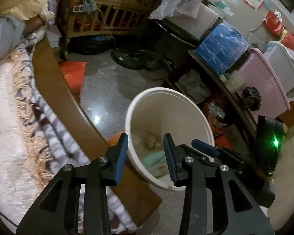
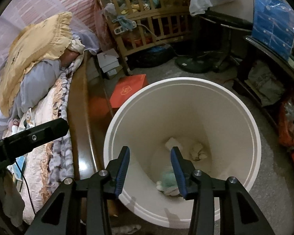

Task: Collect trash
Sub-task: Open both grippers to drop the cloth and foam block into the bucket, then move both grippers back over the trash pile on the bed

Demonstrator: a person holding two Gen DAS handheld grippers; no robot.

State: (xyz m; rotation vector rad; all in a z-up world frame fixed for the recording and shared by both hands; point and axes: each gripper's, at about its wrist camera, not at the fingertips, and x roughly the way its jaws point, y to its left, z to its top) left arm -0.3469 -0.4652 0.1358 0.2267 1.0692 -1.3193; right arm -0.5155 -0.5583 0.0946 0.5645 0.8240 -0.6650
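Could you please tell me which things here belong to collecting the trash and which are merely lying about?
Belongs to the job:
white bin
crumpled paper inside it
pale green scrap inside it

Just lying about:
red box
wooden crib
yellow pillow
blue package
pink tub

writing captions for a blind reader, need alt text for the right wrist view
The open right tool hangs empty over a white bin holding crumpled tissues and a green scrap. A bed lies left, a wooden crib behind.
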